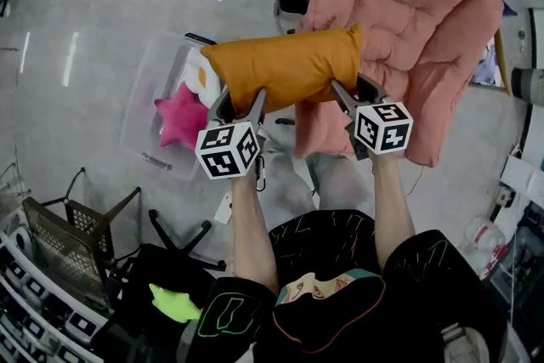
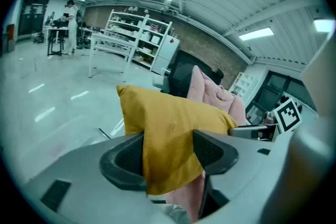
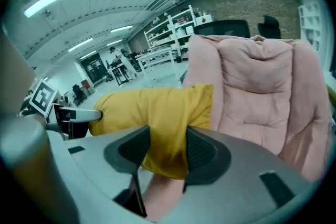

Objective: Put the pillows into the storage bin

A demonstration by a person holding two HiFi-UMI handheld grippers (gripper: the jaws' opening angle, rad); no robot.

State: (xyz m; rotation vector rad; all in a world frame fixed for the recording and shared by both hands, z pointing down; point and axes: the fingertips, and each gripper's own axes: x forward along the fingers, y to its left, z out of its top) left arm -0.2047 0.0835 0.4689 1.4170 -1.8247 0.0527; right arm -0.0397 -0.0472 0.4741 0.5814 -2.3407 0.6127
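Note:
I hold a mustard-yellow pillow (image 1: 289,68) lengthwise in the air between both grippers. My left gripper (image 1: 240,108) is shut on its left end (image 2: 168,139), the pads pinching the fabric. My right gripper (image 1: 353,93) is shut on the right end (image 3: 165,134). On the floor to the left, partly under the pillow's left end, sits the clear storage bin (image 1: 149,110). Inside it lie a magenta star-shaped pillow (image 1: 181,116) and a white pillow with orange (image 1: 201,76).
A pink padded cushion (image 1: 408,21) drapes over a chair directly behind the pillow (image 3: 262,92). A wire basket (image 1: 64,242) and chair legs (image 1: 174,238) stand at the lower left. Shelving (image 2: 136,39) stands far across the shiny floor.

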